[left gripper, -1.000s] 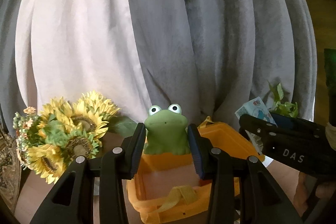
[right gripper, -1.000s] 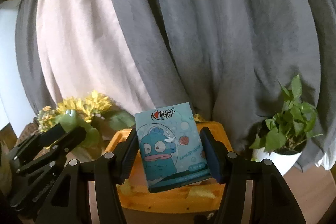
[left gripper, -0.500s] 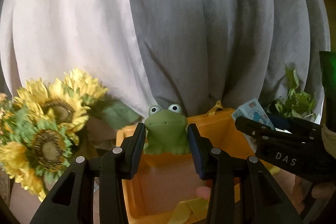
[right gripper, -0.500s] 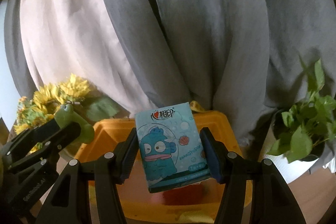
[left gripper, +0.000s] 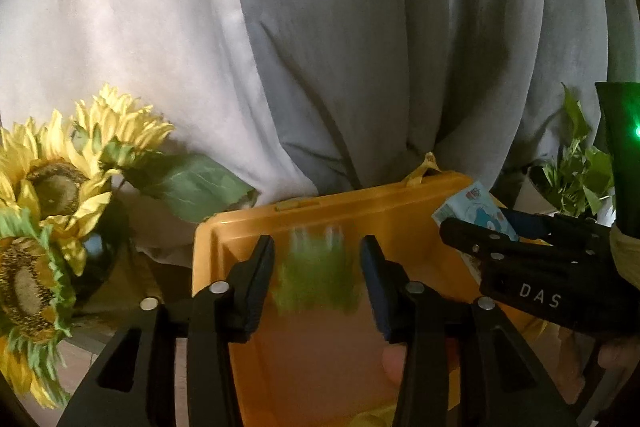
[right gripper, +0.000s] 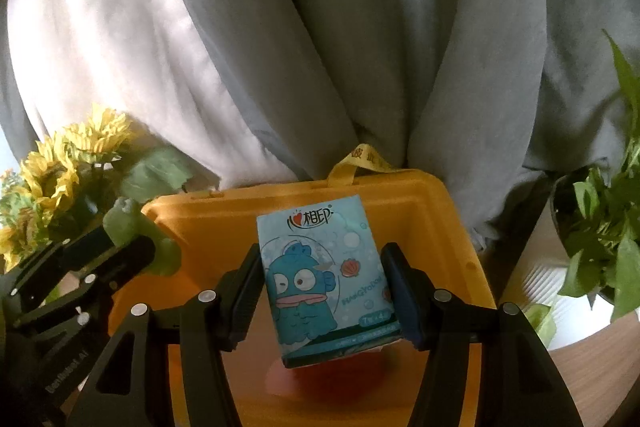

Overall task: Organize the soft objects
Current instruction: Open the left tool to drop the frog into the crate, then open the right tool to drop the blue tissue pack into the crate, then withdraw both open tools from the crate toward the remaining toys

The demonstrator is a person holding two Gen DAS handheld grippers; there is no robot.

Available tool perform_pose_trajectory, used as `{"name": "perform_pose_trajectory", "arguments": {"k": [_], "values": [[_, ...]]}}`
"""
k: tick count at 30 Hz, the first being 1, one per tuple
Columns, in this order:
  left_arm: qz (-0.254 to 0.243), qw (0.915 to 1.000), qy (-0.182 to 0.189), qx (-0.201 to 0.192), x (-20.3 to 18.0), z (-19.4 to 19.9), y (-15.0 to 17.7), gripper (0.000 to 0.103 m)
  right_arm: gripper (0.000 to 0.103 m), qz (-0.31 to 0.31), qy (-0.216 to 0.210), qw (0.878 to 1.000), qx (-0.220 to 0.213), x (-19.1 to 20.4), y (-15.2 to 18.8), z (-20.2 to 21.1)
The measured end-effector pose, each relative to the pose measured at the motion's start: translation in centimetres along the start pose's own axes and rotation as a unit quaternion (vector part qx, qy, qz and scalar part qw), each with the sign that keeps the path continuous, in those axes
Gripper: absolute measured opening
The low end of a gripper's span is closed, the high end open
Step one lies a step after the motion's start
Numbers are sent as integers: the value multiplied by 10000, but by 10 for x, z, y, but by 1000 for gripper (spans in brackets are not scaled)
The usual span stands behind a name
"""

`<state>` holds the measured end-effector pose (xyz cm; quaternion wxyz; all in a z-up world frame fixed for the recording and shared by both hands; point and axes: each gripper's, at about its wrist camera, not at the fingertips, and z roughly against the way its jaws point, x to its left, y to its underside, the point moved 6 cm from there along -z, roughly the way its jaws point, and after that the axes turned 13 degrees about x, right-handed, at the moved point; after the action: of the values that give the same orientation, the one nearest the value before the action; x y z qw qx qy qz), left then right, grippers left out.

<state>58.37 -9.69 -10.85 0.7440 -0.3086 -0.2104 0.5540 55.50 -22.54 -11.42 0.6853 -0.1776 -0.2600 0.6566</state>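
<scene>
A: Item one, the tongs. Our left gripper [left gripper: 316, 273] has its jaws opening; the green frog toy [left gripper: 316, 277], a vertical blur between them with gaps either side, is free of the pads and over the orange bin [left gripper: 224, 239]. Our right gripper [right gripper: 322, 293] is closed on the blue tissue pack [right gripper: 326, 281], both pads pressing its sides, also above the bin.

B: Item two, hazards?

A: We judge the frog may bounce off the bin's floor or rim and tumble out. The tissue pack, soft-sided, could tilt in the grip. The two grippers sit near each other over one opening, so a knock is possible.

B: Item three, surroundings?

A: A wooden surface [right gripper: 592, 375] bears the bin. Sunflowers [left gripper: 52, 187] just left of it, a potted plant [right gripper: 600, 227] right, and grey and pale curtains [right gripper: 320, 27] hanging behind.
</scene>
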Motion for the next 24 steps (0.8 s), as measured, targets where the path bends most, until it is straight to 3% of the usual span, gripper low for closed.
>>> {"name": "perform_pose_trajectory", "arguments": {"k": [2,13,24], "values": [[0,10000,-38,21,1,-3,-1,57,61,-52,-48,10000,57,-1,0,-3],[155,9998,-156,27,3,11,6,62,62,-134,67,9999,3,-2,1,4],[125,9986,-479,-197,-9,58,19,66,62,-245,100,9995,-151,-11,17,43]]}}
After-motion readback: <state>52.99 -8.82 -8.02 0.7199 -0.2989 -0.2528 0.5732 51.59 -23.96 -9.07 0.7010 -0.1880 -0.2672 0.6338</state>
